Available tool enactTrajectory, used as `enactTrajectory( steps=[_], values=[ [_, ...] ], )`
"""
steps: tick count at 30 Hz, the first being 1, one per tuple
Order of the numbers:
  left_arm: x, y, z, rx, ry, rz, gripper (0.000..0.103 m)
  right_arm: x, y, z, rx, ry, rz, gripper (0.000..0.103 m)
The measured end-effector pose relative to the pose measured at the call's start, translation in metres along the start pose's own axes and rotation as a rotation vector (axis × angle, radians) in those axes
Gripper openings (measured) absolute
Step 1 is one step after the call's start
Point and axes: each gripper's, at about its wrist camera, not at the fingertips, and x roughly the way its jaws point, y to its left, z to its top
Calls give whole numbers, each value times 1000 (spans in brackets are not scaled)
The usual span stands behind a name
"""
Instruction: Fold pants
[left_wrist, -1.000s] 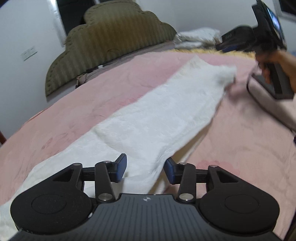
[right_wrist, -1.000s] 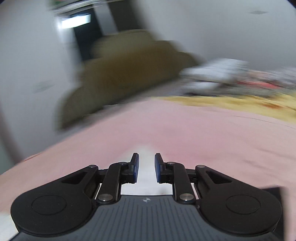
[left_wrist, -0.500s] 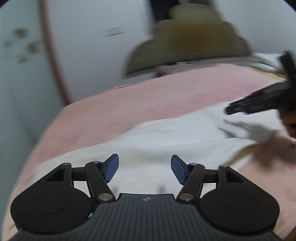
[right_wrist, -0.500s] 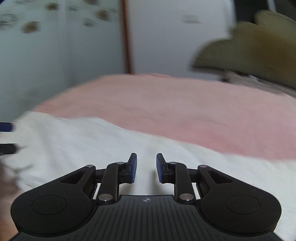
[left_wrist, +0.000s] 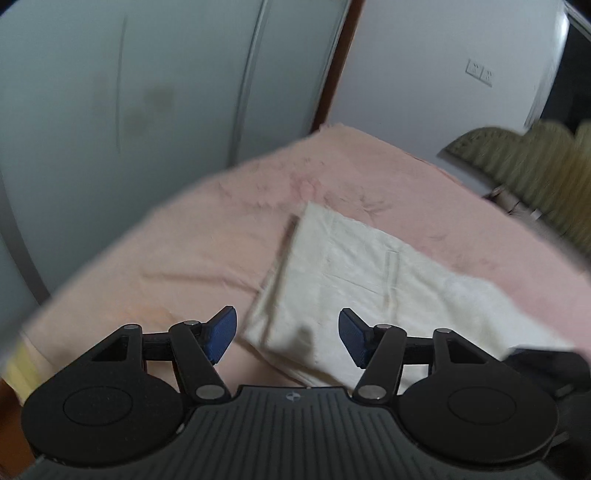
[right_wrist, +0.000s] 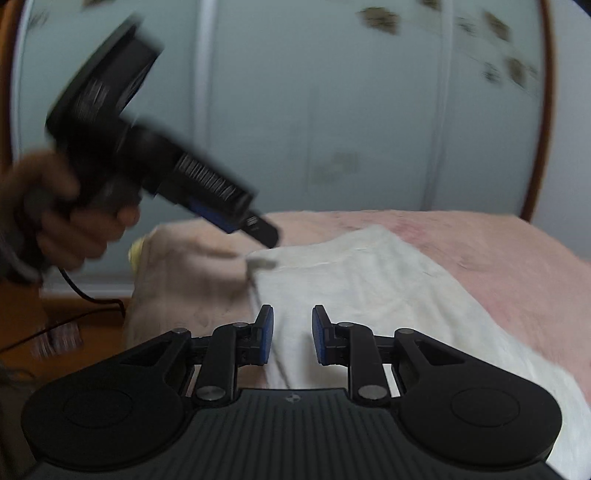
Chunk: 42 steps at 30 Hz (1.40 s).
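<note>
The white pants (left_wrist: 362, 280) lie flat on the pink bedspread (left_wrist: 192, 240), one squared end with its seams toward the bed's corner and the rest running off toward 4 o'clock in the left wrist view; in the right wrist view the same cloth stretches from 11 o'clock down to 4 o'clock. The left gripper (left_wrist: 287, 334) hovers over the near corner of that end, its blue pads spread wide with nothing between them. The right gripper (right_wrist: 292, 335) sits low over the cloth's near edge, jaws parted by a narrower gap and also empty; whether its tips touch the fabric cannot be told. The step in hand looks like the approach to a grasp at this end, before a fold is made. The next move likely calls for both grippers to drop onto the two corners, pinch through all layers, and lift together so the end carries evenly.
</note>
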Motion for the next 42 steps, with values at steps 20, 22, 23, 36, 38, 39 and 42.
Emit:
enactTrajectory(
  steps=[20, 22, 23, 36, 38, 39, 42],
  values=[
    [37, 21, -12, -272, 113, -138, 23, 37, 17, -4, -99, 74, -48, 22],
    [33, 23, -11, -275, 81, -154, 7, 39, 17, -3, -94, 67, -42, 21],
    [31, 26, -12, -294, 66, -176, 6, 40, 17, -2, -91, 67, -37, 21],
    [39, 36, -20, -289, 57, -50, 7, 58, 10, 13, 21, 94, 80, 22],
    [34, 38, -17, -294, 47, -54, 13, 38, 2, 15, 61, 56, 90, 23],
    [30, 38, -14, -290, 39, -57, 16, 27, -1, 15, 76, 35, 85, 23],
    [19, 29, -9, -228, 5, -9, 30, 8, -17, 8, 153, 29, 82, 24]
  ],
)
